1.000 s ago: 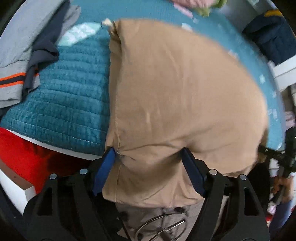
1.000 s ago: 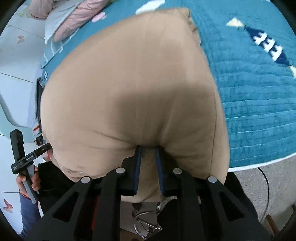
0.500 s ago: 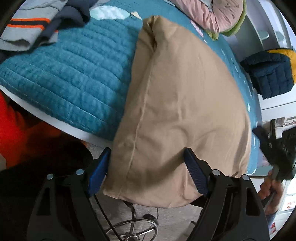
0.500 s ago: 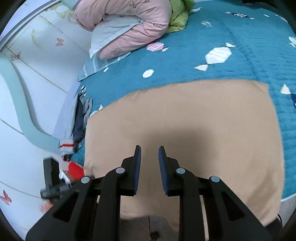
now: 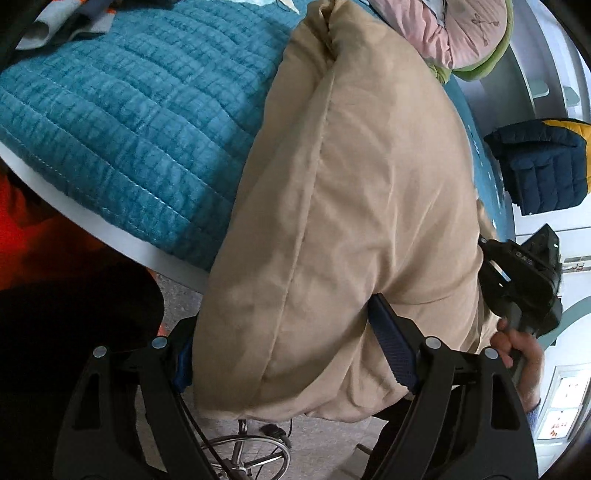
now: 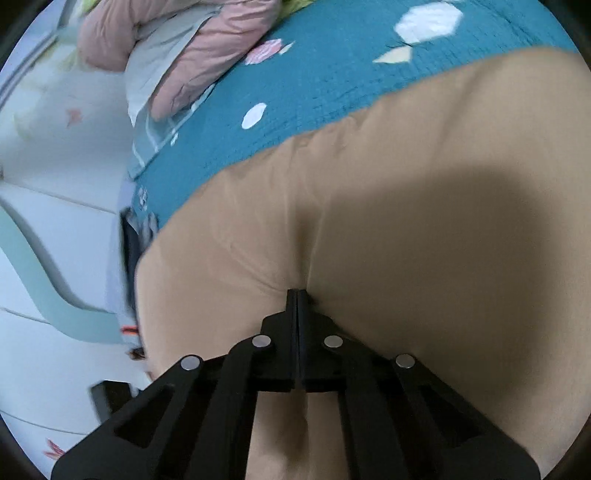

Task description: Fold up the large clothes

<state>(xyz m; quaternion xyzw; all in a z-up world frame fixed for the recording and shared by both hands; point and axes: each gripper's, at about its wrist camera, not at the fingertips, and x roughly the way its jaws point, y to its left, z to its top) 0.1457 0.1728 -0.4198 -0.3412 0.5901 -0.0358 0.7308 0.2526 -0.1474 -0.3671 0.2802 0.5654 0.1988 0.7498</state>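
Note:
A large tan garment (image 5: 354, 206) lies over the front edge of the teal quilted bed (image 5: 140, 122) and hangs down past it. My left gripper (image 5: 291, 347) is open wide, with the garment's hanging fold between its blue-padded fingers (image 5: 391, 347). In the right wrist view the tan garment (image 6: 406, 221) fills the lower right. My right gripper (image 6: 297, 293) is shut, pinching a pleat of the garment. The right gripper body and the hand holding it show in the left wrist view (image 5: 524, 288).
A pink quilt (image 6: 177, 55) is bundled at the bed's far end, beside a green pillow (image 5: 491, 55). A navy and yellow jacket (image 5: 543, 166) lies at the right. Grey and orange clothes (image 5: 55, 22) lie far left. A chair's metal base (image 5: 251, 458) is on the floor below.
My right gripper has closed from slightly open to fully shut on the tan fabric and moved lower and closer. My left gripper stays open around the hanging fold.

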